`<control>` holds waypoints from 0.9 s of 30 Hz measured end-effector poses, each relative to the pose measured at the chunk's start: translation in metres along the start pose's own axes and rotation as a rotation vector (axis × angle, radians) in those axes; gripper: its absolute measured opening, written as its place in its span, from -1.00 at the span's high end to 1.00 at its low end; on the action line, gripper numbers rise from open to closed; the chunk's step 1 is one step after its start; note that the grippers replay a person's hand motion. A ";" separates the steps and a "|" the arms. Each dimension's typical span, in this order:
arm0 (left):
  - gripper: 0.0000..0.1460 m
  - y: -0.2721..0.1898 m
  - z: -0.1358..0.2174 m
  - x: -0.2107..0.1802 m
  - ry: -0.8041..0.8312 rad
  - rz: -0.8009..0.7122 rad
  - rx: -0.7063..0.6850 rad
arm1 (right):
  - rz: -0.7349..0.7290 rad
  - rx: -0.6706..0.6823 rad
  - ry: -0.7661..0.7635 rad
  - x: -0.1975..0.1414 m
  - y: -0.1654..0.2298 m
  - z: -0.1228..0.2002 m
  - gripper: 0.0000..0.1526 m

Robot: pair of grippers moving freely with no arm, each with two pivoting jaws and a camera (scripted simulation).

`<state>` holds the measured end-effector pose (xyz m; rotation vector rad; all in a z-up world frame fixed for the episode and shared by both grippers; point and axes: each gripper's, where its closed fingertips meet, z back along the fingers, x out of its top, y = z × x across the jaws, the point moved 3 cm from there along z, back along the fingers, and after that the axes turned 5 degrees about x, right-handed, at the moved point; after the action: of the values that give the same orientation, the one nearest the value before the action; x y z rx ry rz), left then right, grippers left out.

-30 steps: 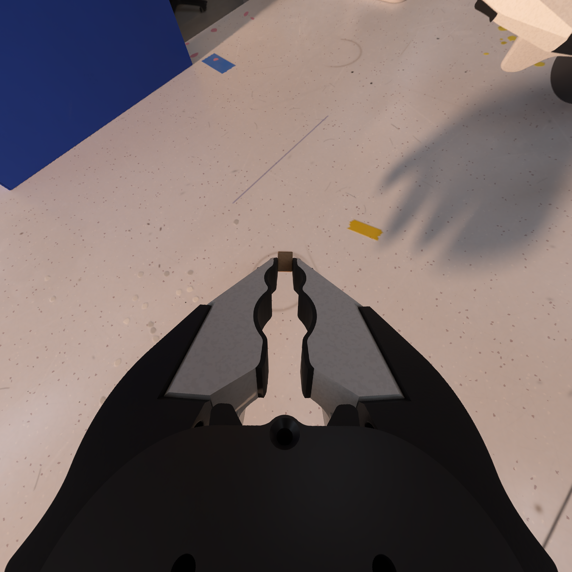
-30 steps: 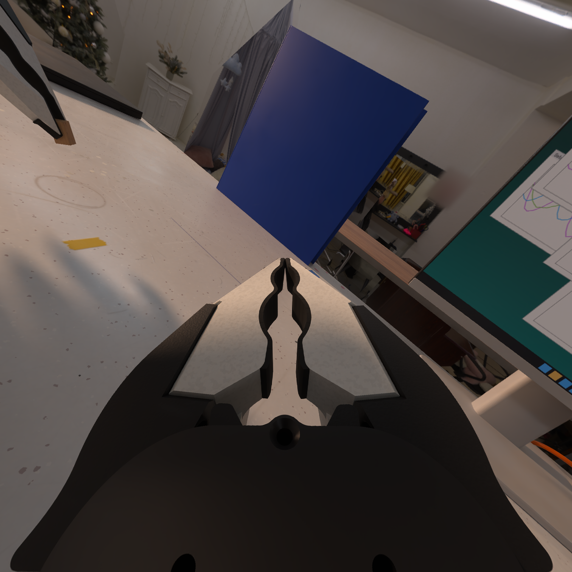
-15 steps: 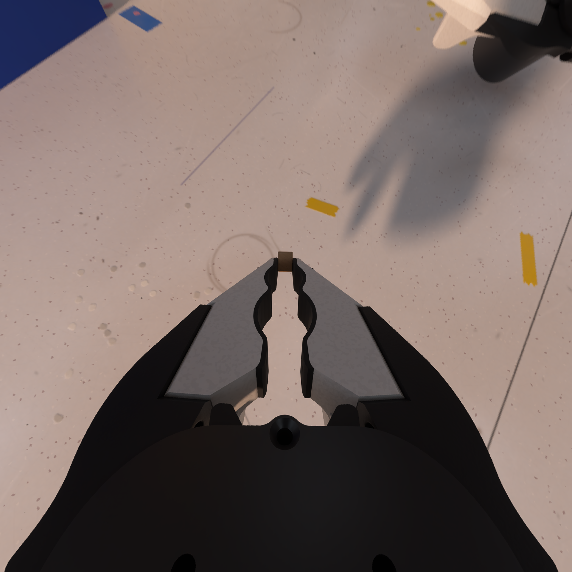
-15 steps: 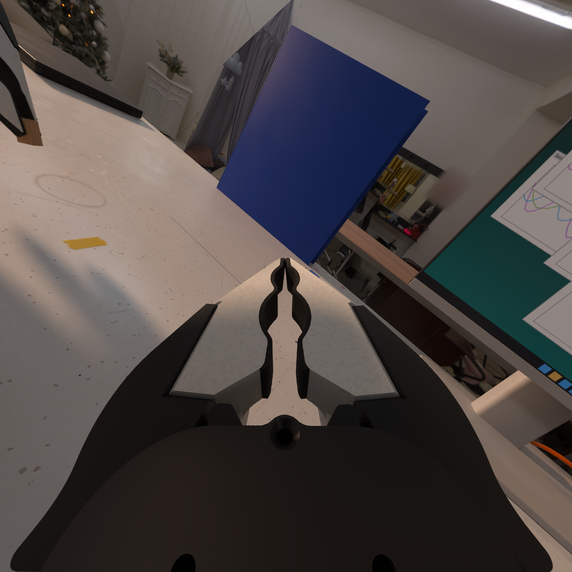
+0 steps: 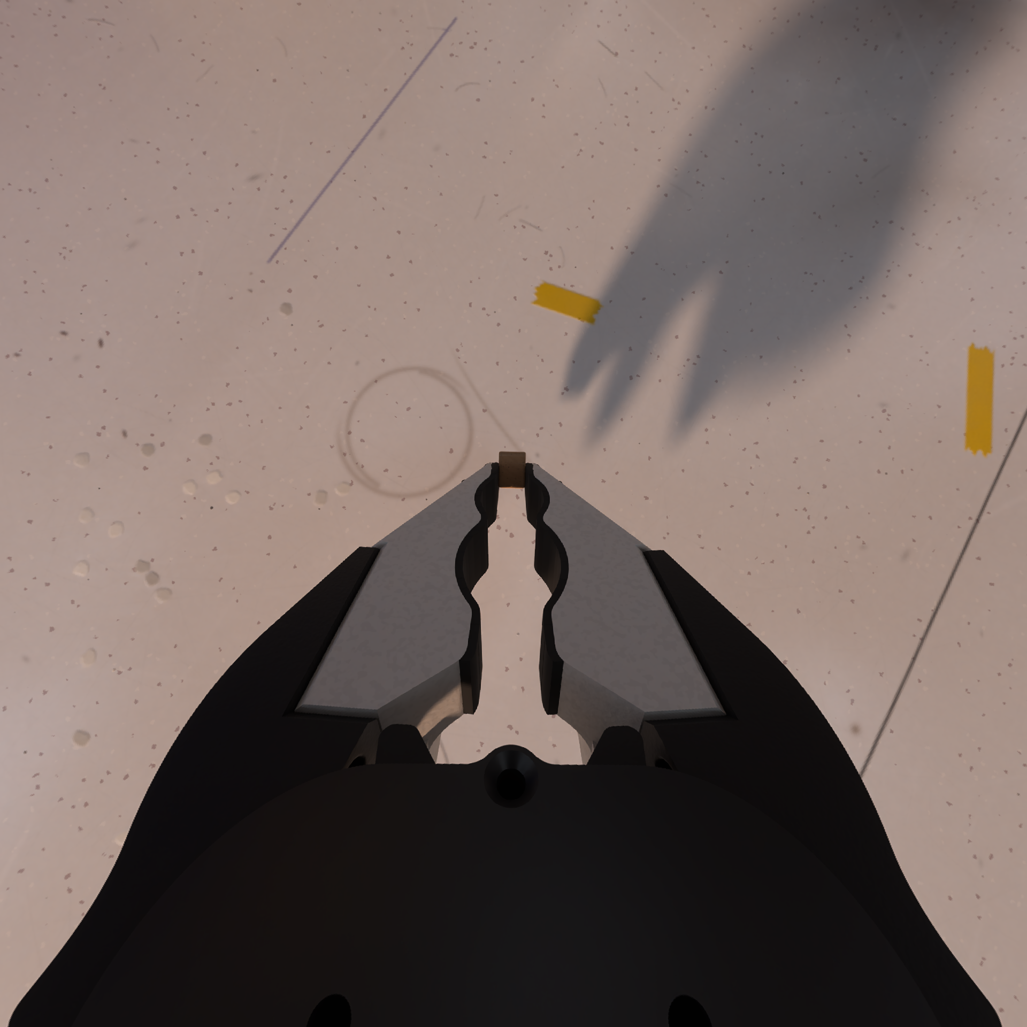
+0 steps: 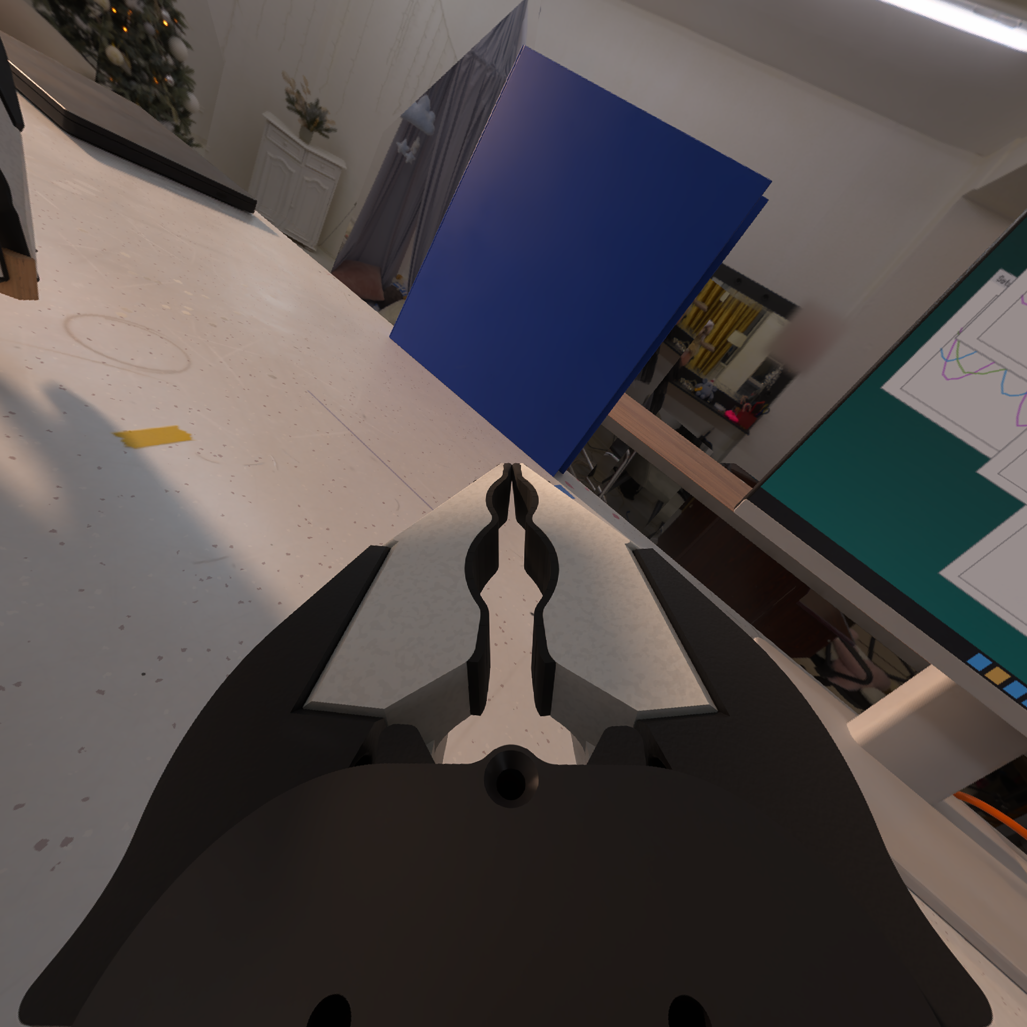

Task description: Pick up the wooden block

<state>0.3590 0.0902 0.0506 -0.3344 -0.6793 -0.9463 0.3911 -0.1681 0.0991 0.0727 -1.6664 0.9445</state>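
Observation:
A small tan wooden block is pinched between the tips of my left gripper, which is shut on it and holds it above the speckled white table. In the right wrist view the block shows at the far left edge under the left gripper's fingers, clear of the table. My right gripper is shut and empty, hovering over the table and pointing at the blue board.
A blue upright board stands at the table's far side. Yellow tape strips and a faint ring mark lie on the table. A monitor stands at the right. A dark panel lies at the far left.
My left gripper has kept its hold on the block and risen, tilting to look more steeply down; the blue board and right gripper left its view. The right gripper has not moved.

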 end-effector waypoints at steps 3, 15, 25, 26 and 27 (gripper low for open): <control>0.88 0.000 0.000 -0.001 0.006 -0.004 0.004 | 0.000 0.001 0.000 0.000 0.000 0.000 1.00; 0.88 -0.001 -0.003 -0.001 0.017 -0.019 0.011 | 0.001 0.001 0.000 0.000 0.000 0.000 1.00; 0.88 -0.001 -0.003 -0.001 0.023 -0.026 0.016 | 0.003 0.003 0.001 0.000 0.001 0.000 1.00; 0.88 -0.002 -0.003 -0.001 0.024 -0.026 0.016 | 0.004 0.003 0.001 0.000 0.001 0.000 1.00; 0.88 -0.002 -0.003 -0.001 0.024 -0.027 0.017 | 0.004 0.003 0.002 0.000 0.001 0.000 1.00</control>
<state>0.3582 0.0888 0.0477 -0.2994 -0.6709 -0.9683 0.3909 -0.1674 0.0986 0.0710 -1.6641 0.9499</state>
